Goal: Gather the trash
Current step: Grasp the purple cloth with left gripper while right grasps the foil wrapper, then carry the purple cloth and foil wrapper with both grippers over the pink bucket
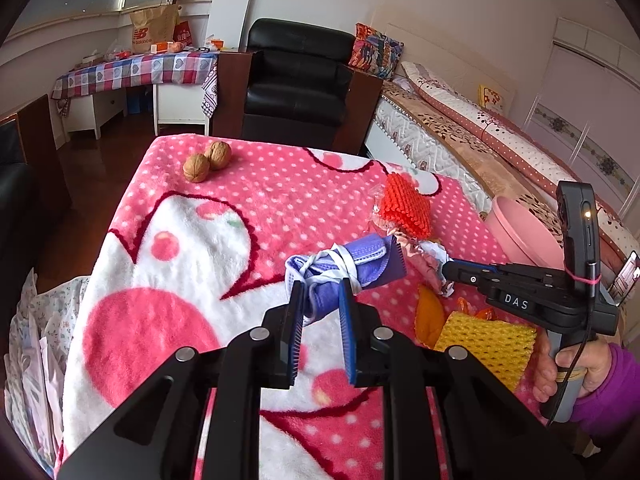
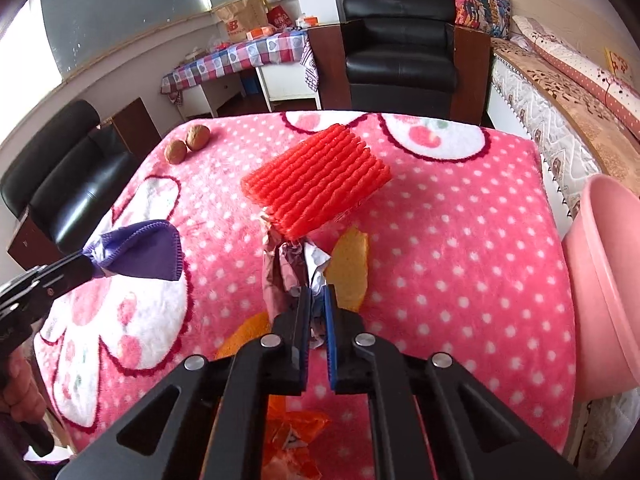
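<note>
Two grippers grip trash mid-frame: the left gripper [image 1: 320,300] pinches a rolled purple mask [image 1: 348,268], the right gripper [image 2: 318,300] is clamped on what looks like crumpled foil wrapper [image 2: 286,266]; pink basin [image 2: 600,280] at right edge.

A rolled purple mask [image 1: 352,268] and a crumpled wrapper [image 2: 288,272] hang pinched above the blanket's [image 1: 280,200] right half.

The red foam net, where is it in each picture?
Left wrist view: red foam net, right of centre, beyond the purple mask.
Right wrist view: red foam net, centre, above the gripper tips.
Shared landmark: two walnuts at the blanket's far left.
</note>
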Motion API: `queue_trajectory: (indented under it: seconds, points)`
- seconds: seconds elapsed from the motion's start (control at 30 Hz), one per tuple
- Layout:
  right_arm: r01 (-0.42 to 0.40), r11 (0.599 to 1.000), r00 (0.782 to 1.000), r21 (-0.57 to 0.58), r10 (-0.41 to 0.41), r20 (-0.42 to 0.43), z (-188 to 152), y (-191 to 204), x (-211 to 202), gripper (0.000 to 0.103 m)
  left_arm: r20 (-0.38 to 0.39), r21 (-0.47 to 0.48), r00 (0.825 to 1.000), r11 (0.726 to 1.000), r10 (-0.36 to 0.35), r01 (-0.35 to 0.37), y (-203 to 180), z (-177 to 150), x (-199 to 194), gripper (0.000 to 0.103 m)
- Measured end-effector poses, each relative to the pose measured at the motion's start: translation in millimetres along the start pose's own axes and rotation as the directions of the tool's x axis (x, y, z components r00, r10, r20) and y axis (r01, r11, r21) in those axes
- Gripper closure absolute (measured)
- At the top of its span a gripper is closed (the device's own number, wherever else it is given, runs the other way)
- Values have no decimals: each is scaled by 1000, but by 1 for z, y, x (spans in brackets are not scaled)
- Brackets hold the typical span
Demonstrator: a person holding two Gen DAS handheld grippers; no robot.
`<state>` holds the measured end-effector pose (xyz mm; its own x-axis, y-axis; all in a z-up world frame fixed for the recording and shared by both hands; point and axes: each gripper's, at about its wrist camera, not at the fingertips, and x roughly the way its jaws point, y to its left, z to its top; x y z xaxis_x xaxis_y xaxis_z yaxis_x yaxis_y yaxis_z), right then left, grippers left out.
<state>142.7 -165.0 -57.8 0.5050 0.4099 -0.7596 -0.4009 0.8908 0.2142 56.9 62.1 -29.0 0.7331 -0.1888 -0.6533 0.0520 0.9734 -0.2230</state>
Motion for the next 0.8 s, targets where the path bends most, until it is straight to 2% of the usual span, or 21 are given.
queue_trajectory:
  seconds: [0.37, 0.8]
  points:
    - [-50, 996, 994, 76, 42, 104, -9, -16, -58, 98, 43, 49, 998, 998, -38, 36, -29, 14, -10, 86]
    - [-42, 989, 977, 140, 12, 212, -15, -46, -105, 98, 74, 101, 993, 991, -95, 88, -74, 32, -8, 86]
